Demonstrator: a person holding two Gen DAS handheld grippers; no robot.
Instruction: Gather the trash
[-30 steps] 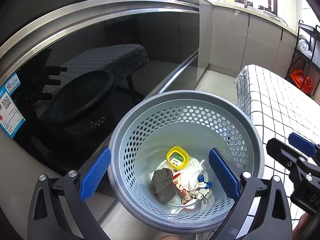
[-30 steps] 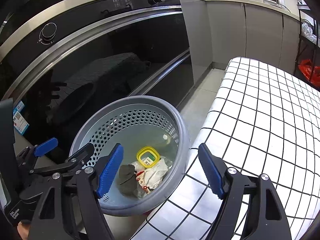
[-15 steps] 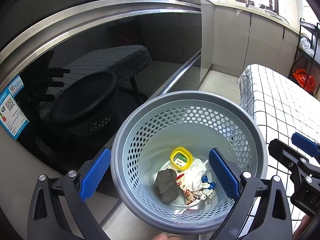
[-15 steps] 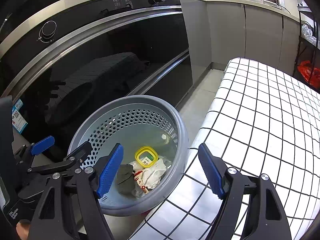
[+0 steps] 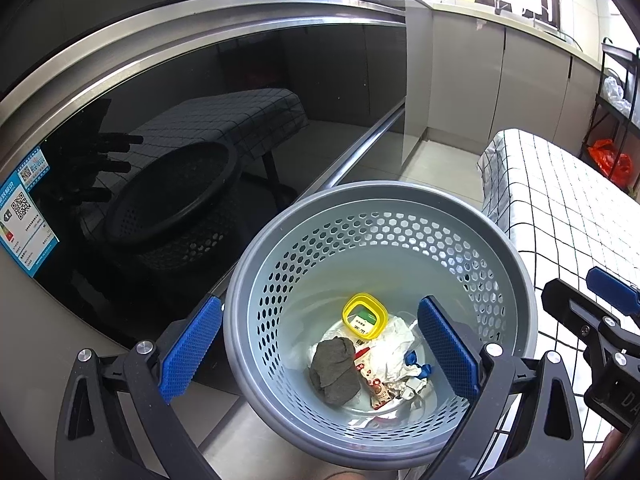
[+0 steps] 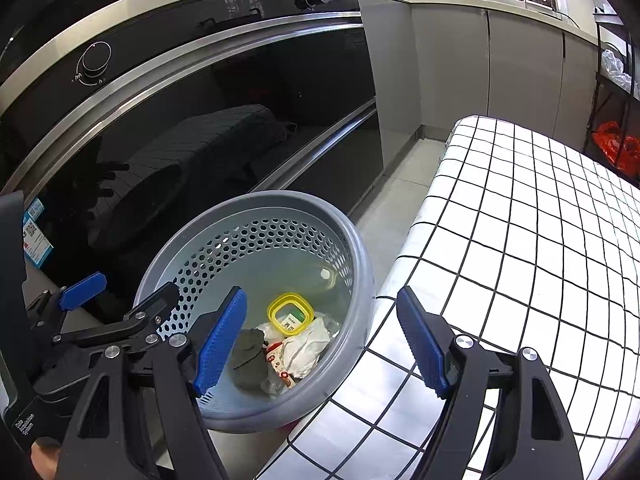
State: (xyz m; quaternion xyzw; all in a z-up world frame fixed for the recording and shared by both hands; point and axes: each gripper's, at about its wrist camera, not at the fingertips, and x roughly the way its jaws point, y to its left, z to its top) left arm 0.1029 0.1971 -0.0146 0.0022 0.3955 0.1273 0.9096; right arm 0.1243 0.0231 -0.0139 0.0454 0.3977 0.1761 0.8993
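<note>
While both pairs of blue-padded fingers stand spread wide with nothing between them, the left gripper [image 5: 318, 346] hangs above the grey perforated basket [image 5: 520, 264], one finger outside its rim and one over the inside. Right gripper [image 6: 320, 340]: one finger over the basket [image 6: 362, 248], the other over the desk [image 6: 520, 240] in its black-gridded white cloth. Trash lies on the basket floor: yellow lid [image 5: 364, 315], dark grey wad [image 5: 335, 370], crumpled white paper [image 5: 390, 350], red-printed wrapper [image 5: 376, 386]. Basket sits just beside the desk edge, in front of the black glass oven door [image 5: 200, 120]. Red bag [image 6: 616, 148] far right on a rack.
</note>
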